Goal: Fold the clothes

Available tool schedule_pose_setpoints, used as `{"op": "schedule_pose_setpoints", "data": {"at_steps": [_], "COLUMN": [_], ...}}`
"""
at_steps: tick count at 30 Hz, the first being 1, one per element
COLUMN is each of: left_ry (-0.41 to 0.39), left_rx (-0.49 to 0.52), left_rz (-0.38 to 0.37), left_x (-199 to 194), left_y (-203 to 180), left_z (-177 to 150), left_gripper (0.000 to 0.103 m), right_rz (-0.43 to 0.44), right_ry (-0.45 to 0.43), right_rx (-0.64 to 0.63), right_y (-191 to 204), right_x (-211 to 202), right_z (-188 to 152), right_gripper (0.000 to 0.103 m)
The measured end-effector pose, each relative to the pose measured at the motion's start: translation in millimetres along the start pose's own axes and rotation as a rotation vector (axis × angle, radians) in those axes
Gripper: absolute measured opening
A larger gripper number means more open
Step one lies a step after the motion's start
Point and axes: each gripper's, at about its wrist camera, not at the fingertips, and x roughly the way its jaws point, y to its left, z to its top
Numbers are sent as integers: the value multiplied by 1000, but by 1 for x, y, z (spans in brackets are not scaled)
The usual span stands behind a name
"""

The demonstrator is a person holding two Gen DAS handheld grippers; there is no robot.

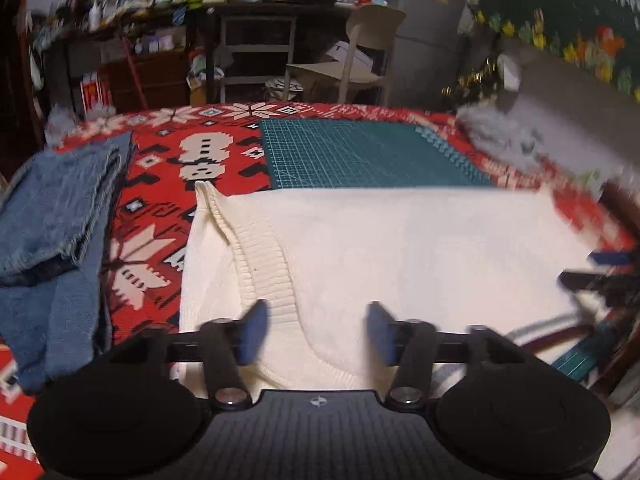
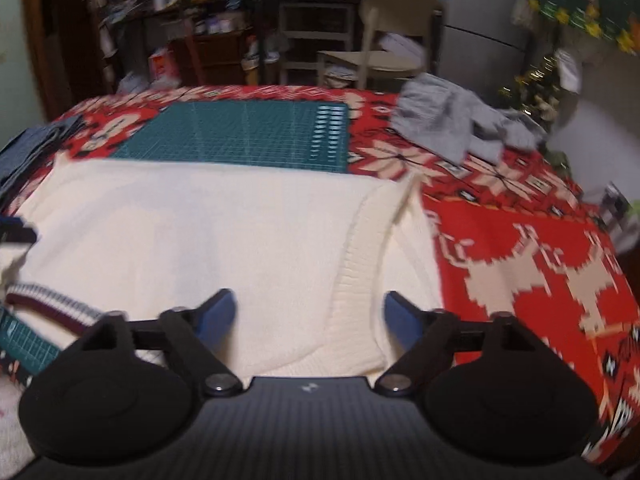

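The left gripper (image 1: 316,332) is held low and level, pointing forward, its two blue-padded fingers (image 1: 253,332) spread wide apart with nothing between them. The right gripper (image 2: 310,320) is held the same way, level and forward, its blue pads (image 2: 400,322) likewise wide apart and empty.

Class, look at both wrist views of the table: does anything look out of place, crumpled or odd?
Yes. A grey garment lies crumpled at the far right of the table, unfolded, unlike the flat white sweater and the folded jeans. Nothing looks spilled or damaged.
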Motion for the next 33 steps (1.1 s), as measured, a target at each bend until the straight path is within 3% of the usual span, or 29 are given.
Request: {"op": "schedule_pose_setpoints", "data": {"at_steps": [1,6,10,14,17,25,28,33], "left_ry": [-2,-14,16,22,27,-27,-28,-28], "left_rx": [-5,-28,9,22,1,66,16,13], "left_rz": [3,15,12,52,46,45,42,42], "left_x": [1,5,9,8,9,7,7,7], "left_y": [1,5,-1,-10,-7,-12,-9,-9], "left_z": [0,-3,-2,-3,-3,-9,-10,-9], "left_gripper": [73,83,103,103,103,103,103,103], "right_rz": [0,-2,4,-3,-11,-9,-15,-13], "right_ry": [1,7,8,-6,-4,-49,-53,-74], "right_rx": [10,61,70,66,72,72,78,78], "right_y": [-1,-9,-10,-9,-7,-7,-6,-6], "right_x": [1,7,8,6,7,3,3,3], "right_z": [-1,-9,-8,-11,-10,-18,-18,-21], "right_gripper": [102,102,102,102,102,102,102,102]}}
